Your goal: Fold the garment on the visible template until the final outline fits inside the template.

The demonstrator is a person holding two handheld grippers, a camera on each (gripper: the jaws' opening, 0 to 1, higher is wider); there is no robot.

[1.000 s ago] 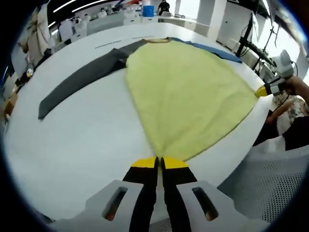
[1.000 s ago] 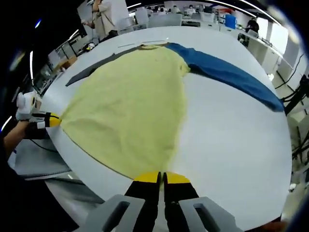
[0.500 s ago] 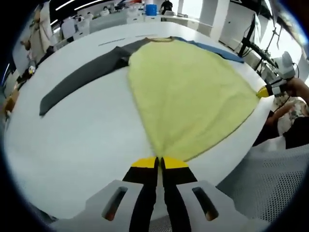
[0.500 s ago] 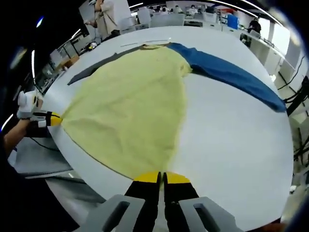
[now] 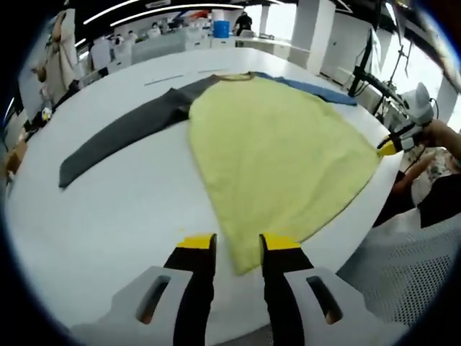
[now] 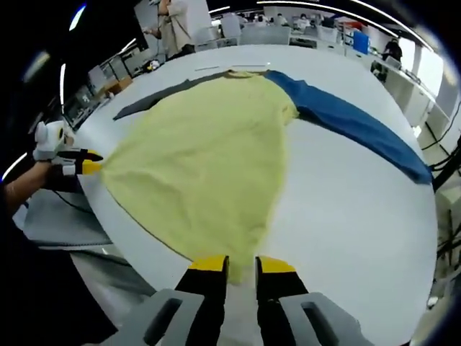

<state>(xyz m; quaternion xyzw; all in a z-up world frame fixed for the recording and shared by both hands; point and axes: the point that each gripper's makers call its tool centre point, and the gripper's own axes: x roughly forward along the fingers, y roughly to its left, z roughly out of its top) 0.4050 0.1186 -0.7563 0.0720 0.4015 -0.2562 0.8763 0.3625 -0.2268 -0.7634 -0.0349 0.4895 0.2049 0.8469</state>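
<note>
A long-sleeved garment lies spread flat on the white table (image 5: 108, 216): yellow body (image 5: 274, 151), grey sleeve (image 5: 122, 133), blue sleeve (image 6: 360, 122). In the left gripper view my left gripper (image 5: 238, 245) stands open, and one hem corner (image 5: 243, 263) lies loose between its jaws. My right gripper (image 6: 243, 265) is open too in the right gripper view, with the other hem corner of the yellow body (image 6: 202, 166) reaching into its gap. Each gripper appears in the other's view at the table's edge: the right gripper (image 5: 390, 147) and the left gripper (image 6: 88, 166).
Thin dark marks (image 5: 164, 79) run across the table beyond the collar. The table's rim (image 6: 137, 259) curves close in front of both grippers. A person's sleeve (image 5: 439, 155) is at the right edge. Desks, a blue bin (image 5: 221, 29) and a standing person (image 6: 176, 25) are far behind.
Both grippers were shut on the hem corners and have now opened. The corners have dropped onto the table between the jaws.
</note>
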